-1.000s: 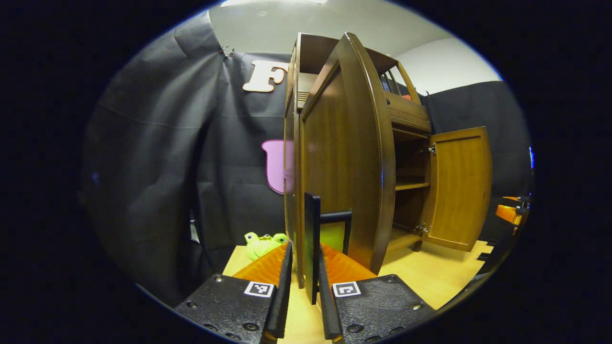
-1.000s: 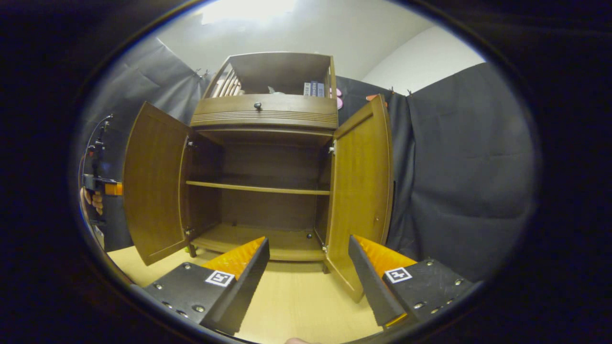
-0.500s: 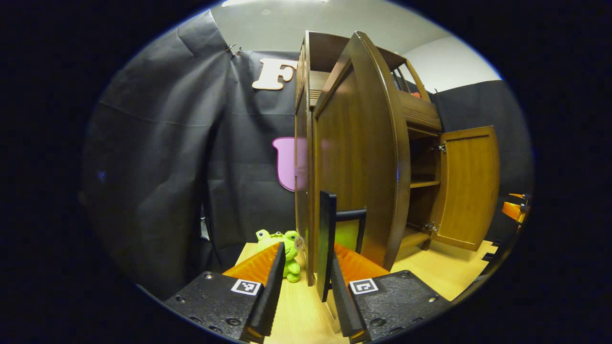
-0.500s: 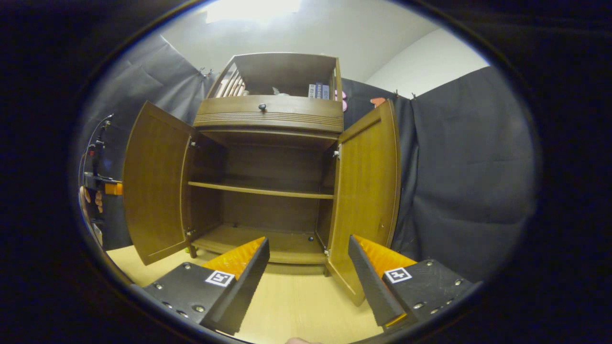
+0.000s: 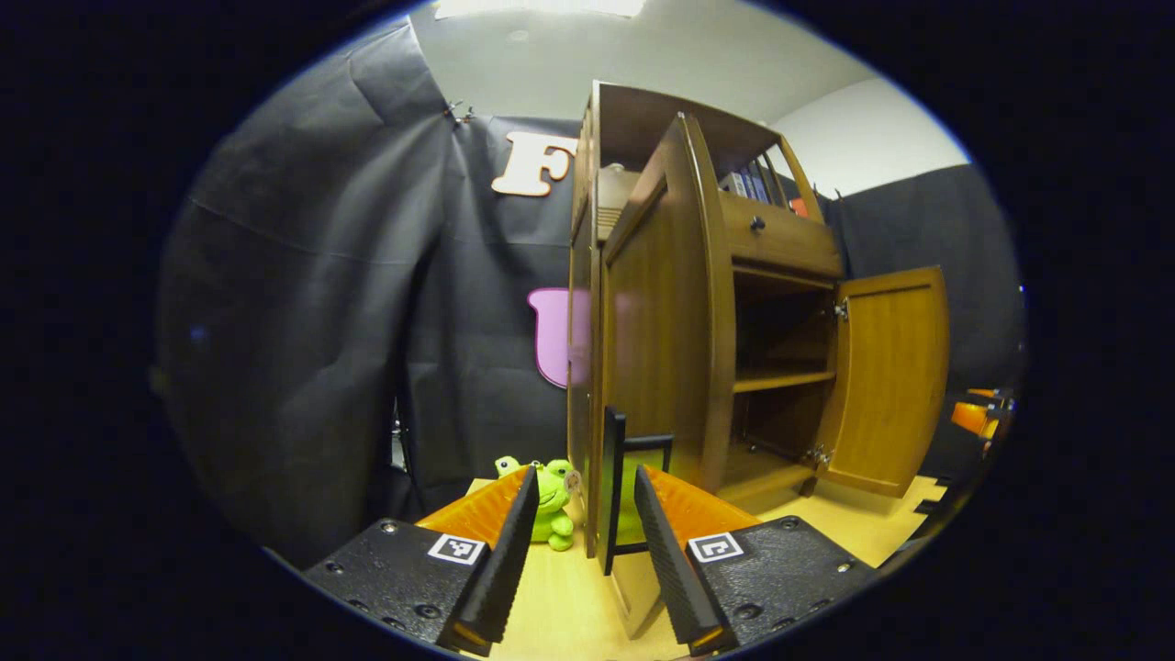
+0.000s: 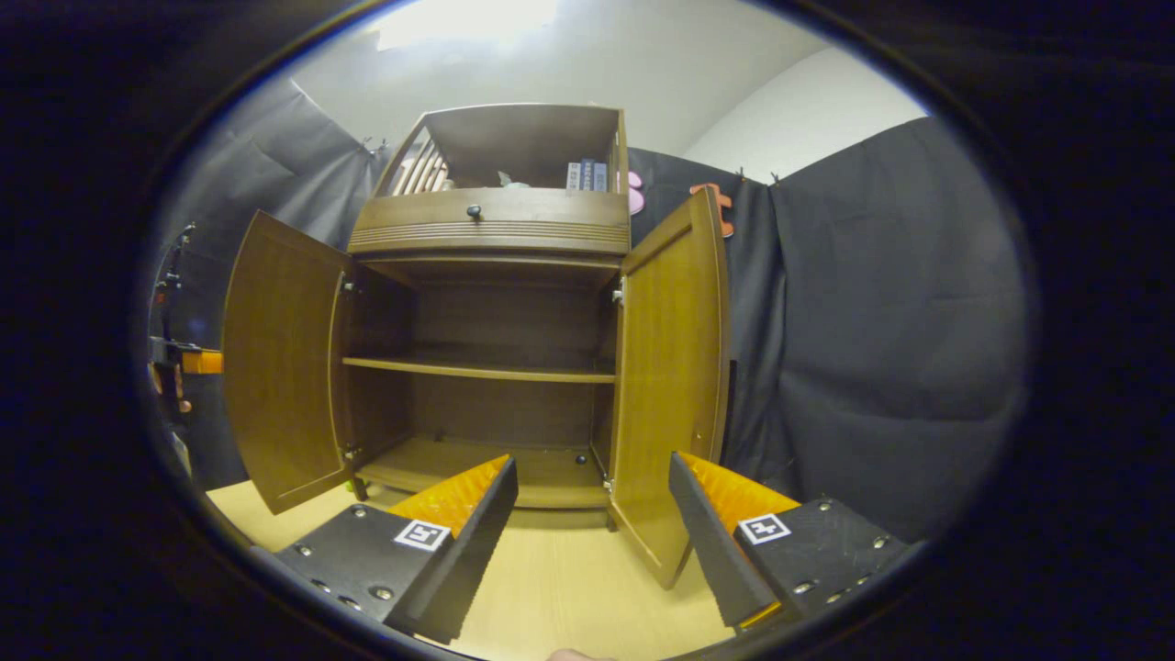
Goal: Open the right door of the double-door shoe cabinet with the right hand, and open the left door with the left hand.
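A green frog toy [image 5: 553,503] sits on the wooden floor [image 6: 569,597]. Books [image 6: 584,175] stand upright on the top shelf.

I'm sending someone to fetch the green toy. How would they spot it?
Find the wooden cabinet with both doors open. On the pale floor at its outer side, behind the left door, sits the toy. It is a bright green plush frog, the one soft thing against the black cloth.
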Demonstrator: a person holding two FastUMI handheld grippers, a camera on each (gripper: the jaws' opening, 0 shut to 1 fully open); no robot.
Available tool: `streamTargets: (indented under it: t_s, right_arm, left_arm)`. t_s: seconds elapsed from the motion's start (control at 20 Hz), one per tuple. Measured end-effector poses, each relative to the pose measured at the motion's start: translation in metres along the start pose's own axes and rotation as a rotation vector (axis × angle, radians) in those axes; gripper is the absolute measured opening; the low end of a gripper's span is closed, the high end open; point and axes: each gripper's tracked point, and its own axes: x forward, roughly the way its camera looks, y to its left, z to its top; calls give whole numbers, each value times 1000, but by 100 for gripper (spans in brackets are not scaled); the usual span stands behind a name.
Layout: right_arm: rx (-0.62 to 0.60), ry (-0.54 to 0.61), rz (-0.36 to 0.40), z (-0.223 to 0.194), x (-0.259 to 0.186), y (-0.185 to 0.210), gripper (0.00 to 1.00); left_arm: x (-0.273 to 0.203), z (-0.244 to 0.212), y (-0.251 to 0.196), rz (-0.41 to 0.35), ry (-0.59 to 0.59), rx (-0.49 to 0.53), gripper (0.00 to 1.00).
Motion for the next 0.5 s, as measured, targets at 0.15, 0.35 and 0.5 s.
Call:
streamTargets:
  t_s: [0.15,0.35,0.5]
  right_arm:
    - [12,-10,-4,7,-2,-8,98]
    - [26,-36,-14,22,-4,-20,98]
    - [41,-47,-23,26,-5,-29,98]
  left_arm:
    - [-18,21,-1,55,-21,-43,69]
    - [-32,49,-34,61,-85,-22,87]
    - [-39,64,-80,3,-106,-19,93]
